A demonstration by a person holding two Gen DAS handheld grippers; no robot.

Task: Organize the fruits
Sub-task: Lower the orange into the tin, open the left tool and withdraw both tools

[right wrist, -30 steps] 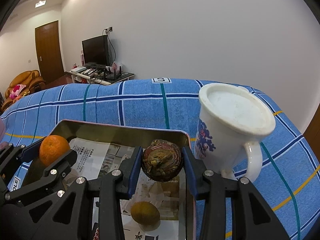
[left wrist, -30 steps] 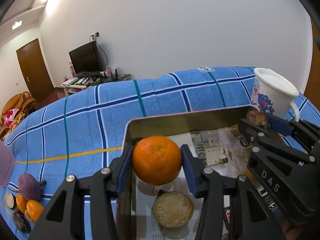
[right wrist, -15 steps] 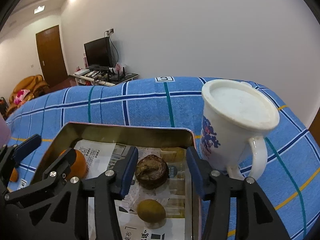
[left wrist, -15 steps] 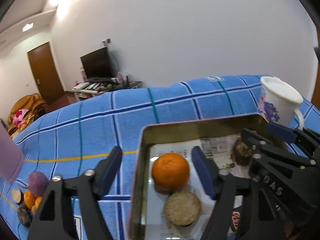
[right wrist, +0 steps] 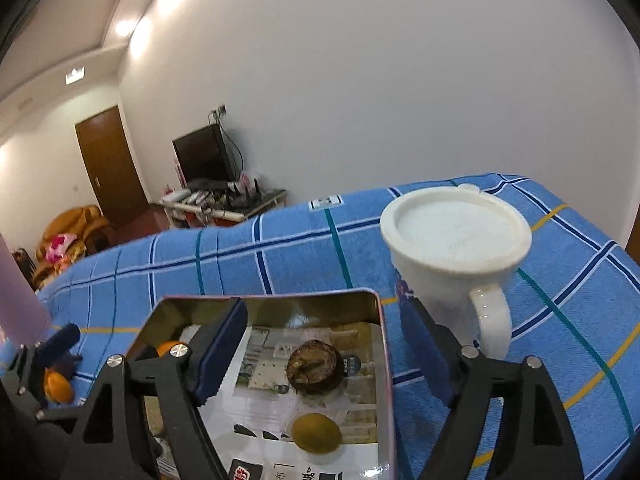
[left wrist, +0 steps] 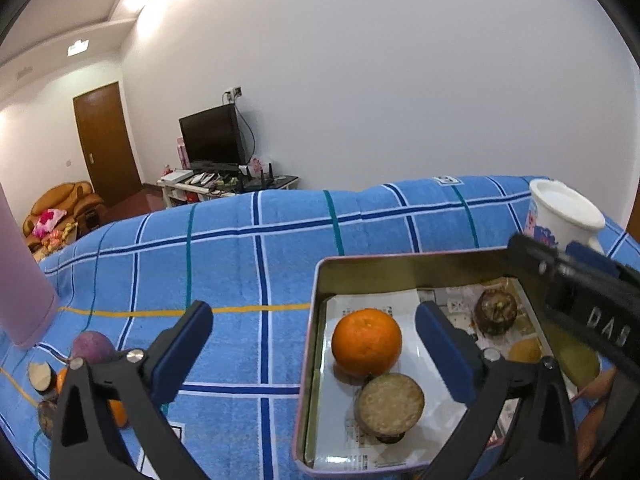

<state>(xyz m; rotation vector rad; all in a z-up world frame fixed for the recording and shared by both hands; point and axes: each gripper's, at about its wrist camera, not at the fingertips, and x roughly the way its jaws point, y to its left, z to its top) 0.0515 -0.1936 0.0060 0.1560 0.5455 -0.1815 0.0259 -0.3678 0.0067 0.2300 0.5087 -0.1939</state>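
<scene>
Orange [left wrist: 366, 342]: we find it resting on the newspaper lining inside the metal tray [left wrist: 400, 270], toward the tray's left wall, free of any grip. Just in front of it, touching or nearly so, sits a halved fruit [left wrist: 389, 404], cut face up.

Dark round fruit [right wrist: 314, 366]: we log it farther right in the same tray, upright on the paper, with a small yellow-green fruit [right wrist: 316, 434] in front of it. We judge the lining is there to keep the pieces from rolling on bare metal.

Left gripper [left wrist: 314, 350]: jaws spread wide and empty, straddling the tray's left wall, one finger over the cloth, one over the tray.

Right gripper [right wrist: 326, 354]: also spread wide, holding nothing, with the dark fruit between its fingers but untouched.

Loose pieces [left wrist: 90, 348]: a purple root and small orange items lie on the blue checked cloth [left wrist: 240, 264], well apart from the tray; we judge these are left to sort.

Mug [right wrist: 456, 264]: white, standing just beside the tray's right wall.
</scene>
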